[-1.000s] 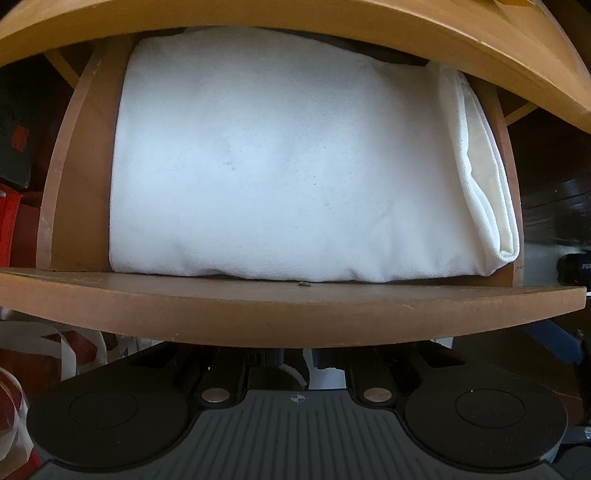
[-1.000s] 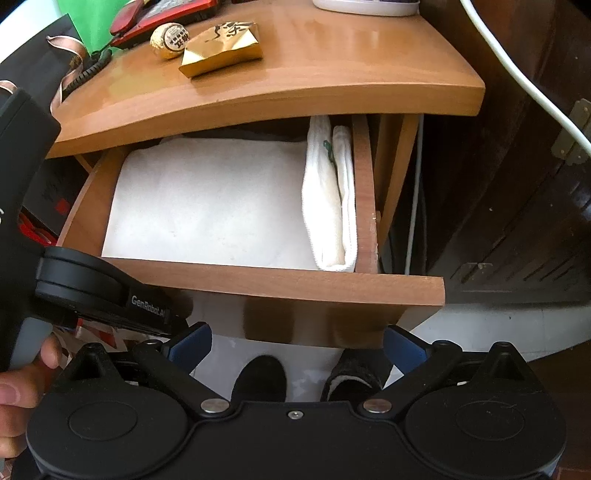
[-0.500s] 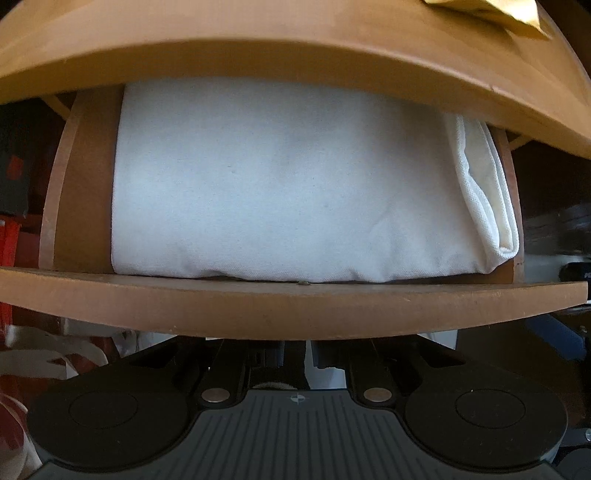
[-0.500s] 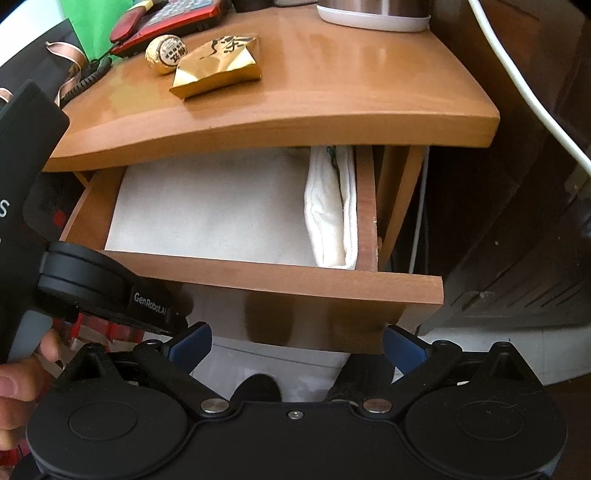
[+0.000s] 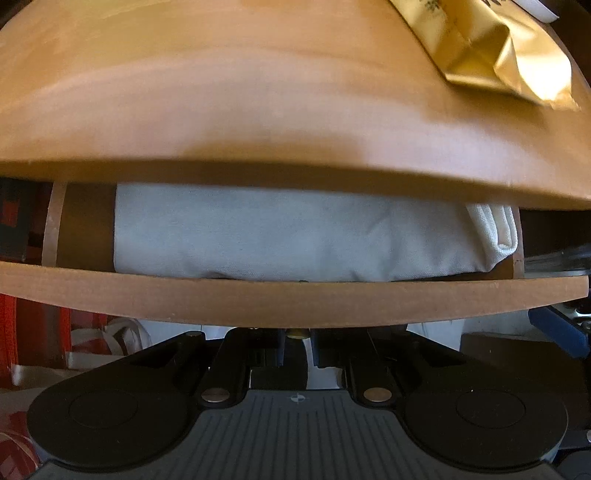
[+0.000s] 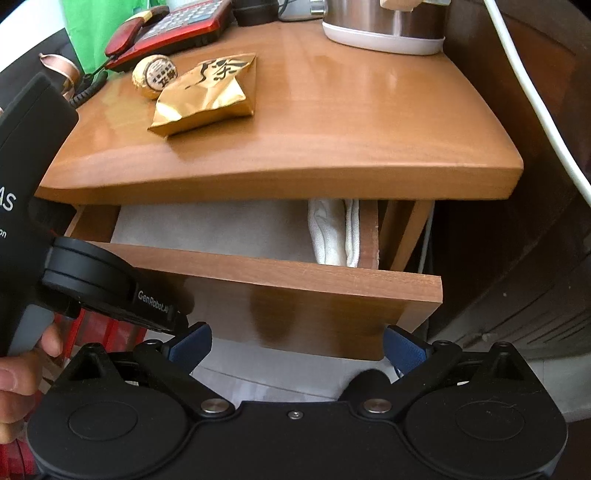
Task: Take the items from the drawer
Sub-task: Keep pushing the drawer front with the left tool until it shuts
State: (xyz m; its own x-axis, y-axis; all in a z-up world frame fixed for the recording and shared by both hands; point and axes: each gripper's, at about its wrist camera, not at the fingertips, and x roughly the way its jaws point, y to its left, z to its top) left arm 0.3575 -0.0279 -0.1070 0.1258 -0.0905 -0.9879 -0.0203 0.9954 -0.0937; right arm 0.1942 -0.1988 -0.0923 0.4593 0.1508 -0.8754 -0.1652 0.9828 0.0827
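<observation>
Wooden drawer [image 5: 295,299] is sliding back in under the desk [image 6: 332,122]: the gap above its front panel is showing far less than a second ago, and the desk top is now covering most of what lies inside. The left claw [image 5: 297,343] is sitting below the front panel with its jaws drawn close about a small brass knob [image 5: 297,334], apparently gripping it. The right claw [image 6: 298,345] is hanging just in front of the drawer, spread wide and carrying nothing. The drawer is holding a folded white cloth [image 5: 277,240] that fills most of it, with a cream towel [image 6: 334,232] wedged along its right wall. Nothing seems to be out yet, so closing is likely working against the task. A gold foil packet [image 6: 207,99] and a red telephone [image 6: 173,29] are resting on the desk.
</observation>
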